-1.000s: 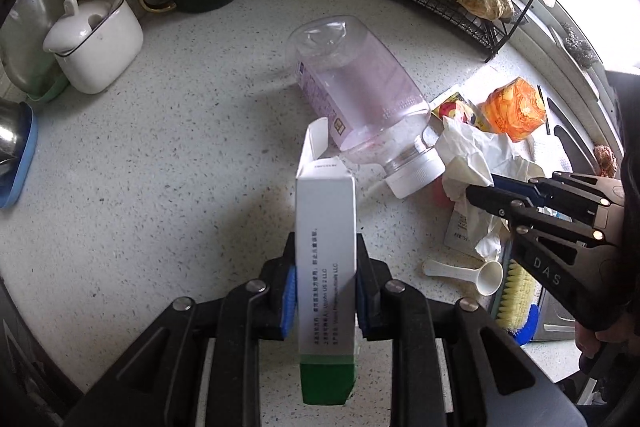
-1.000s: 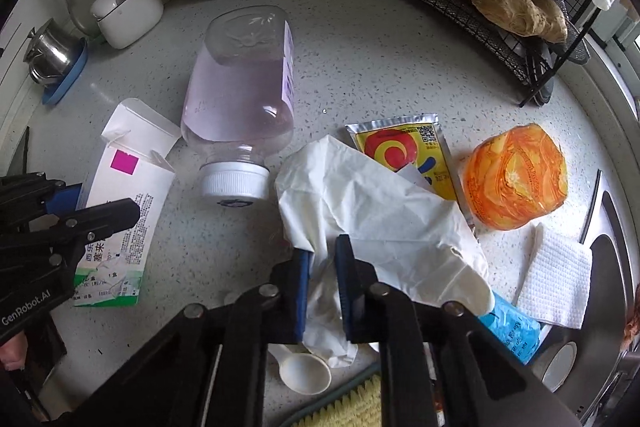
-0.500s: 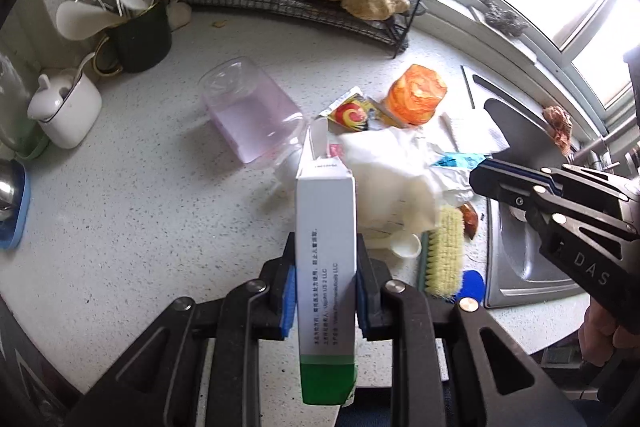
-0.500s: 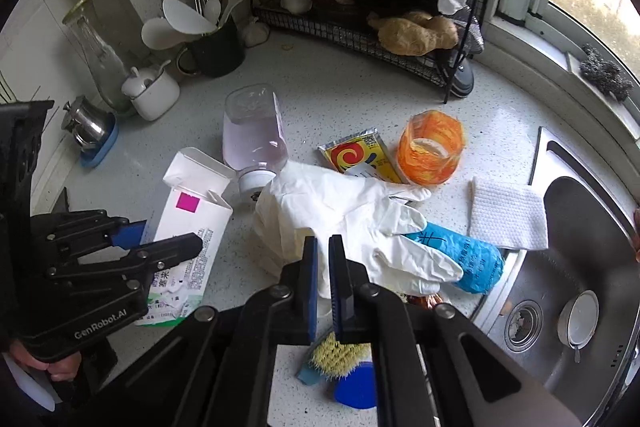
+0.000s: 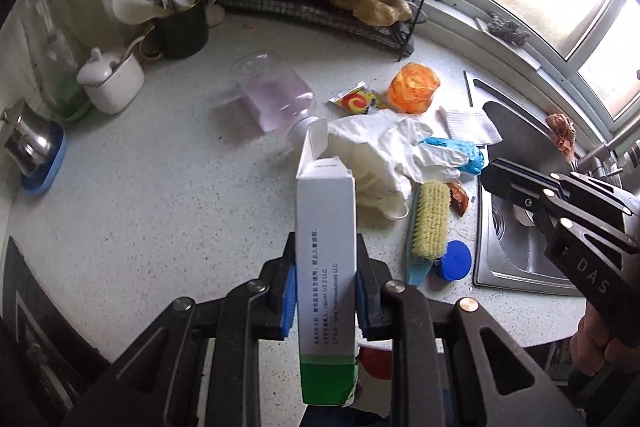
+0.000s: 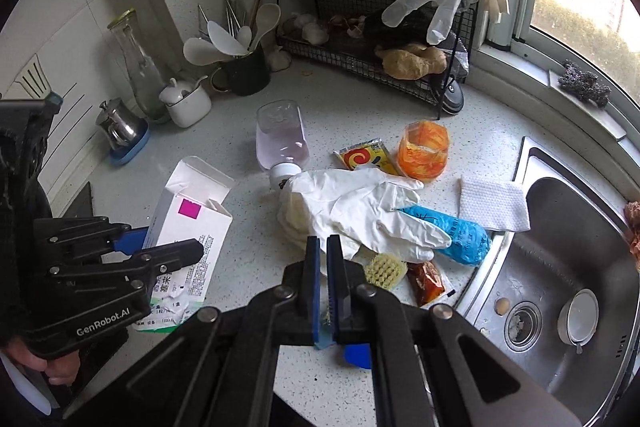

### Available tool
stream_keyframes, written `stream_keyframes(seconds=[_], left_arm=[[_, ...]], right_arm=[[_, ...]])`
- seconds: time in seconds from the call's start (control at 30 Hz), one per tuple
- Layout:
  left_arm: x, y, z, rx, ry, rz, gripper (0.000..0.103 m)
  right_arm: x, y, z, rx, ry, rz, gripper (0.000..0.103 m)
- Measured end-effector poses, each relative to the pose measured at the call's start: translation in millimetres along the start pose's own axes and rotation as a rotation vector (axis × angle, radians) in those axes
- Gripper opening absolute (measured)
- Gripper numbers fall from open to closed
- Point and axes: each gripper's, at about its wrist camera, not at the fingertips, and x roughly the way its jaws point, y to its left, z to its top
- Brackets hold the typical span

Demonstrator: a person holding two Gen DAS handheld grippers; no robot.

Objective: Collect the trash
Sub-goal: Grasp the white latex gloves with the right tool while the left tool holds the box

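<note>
- Worktop [image 6: 248,259]: speckled white, filling the middle of both views. Both cameras now see far more of it than a second ago, so both claws have risen and pulled back from the litter.
- Sink [image 6: 560,267]: lower right of the right wrist view, newly in frame.
- Glove [image 6: 360,207]: white, lying flat at centre on the worktop. It sat between the right claw's fingers a second ago; it is now clear of them and not lifted.
- Bottle [image 6: 282,135]: clear with pink liquid, on its side above the glove, cap touching the glove's edge.
- Carton [image 5: 326,247]: white with a green base, top flap open, at centre of the left wrist view. It is off the worktop.
- Left claw [image 5: 325,291]: pinching the carton across its narrow sides, grip unchanged.
- Right claw [image 6: 323,259]: its jaws have just been closing and now stand pressed almost together with nothing between them.
- Remaining litter: orange cup [image 6: 424,151], yellow sachet [image 6: 364,157], blue wrapper [image 6: 452,227], all near the glove.
- Assessment: one item is secured for disposal; the glove grasp appears to have missed and likely needs repeating.
</note>
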Motion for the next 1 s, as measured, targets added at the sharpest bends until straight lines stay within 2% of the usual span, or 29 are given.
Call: stream_keyframes(seconds=[0.13, 0.23, 0.27, 0.37, 0.4, 0.47, 0.5, 0.57, 0.8, 1.0], left_arm=[[9, 20, 2, -0.016, 0.006, 0.033, 0.021], [16, 33, 11, -0.041, 0.005, 0.015, 0.021], [19, 36, 14, -0.046, 0.008, 0.016, 0.021], [30, 43, 21, -0.053, 0.027, 0.014, 0.021], [33, 44, 23, -0.052, 0.034, 0.008, 0.021], [39, 47, 26, -0.053, 0.047, 0.003, 0.021], [43, 49, 27, -0.055, 0.053, 0.003, 0.021], [50, 54, 30, -0.066, 0.066, 0.005, 0.021], [69, 72, 35, -0.102, 0.101, 0.027, 0.021], [74, 81, 35, -0.118, 0.111, 0.047, 0.021]], right_arm=[[17, 12, 3, -0.026, 0.02, 0.01, 0.003], [36, 17, 6, -0.034, 0.066, 0.009, 0.004], [42, 17, 8, -0.042, 0.079, -0.004, 0.009], [55, 15, 14, -0.039, 0.103, -0.024, 0.046], [57, 14, 16, -0.04, 0.101, -0.032, 0.051], [64, 15, 20, -0.051, 0.111, -0.046, 0.053], [68, 15, 22, -0.055, 0.122, -0.051, 0.061], [79, 15, 26, -0.066, 0.138, -0.06, 0.067], [120, 19, 36, -0.114, 0.217, -0.051, 0.068], [137, 24, 37, -0.139, 0.242, -0.021, 0.067]])
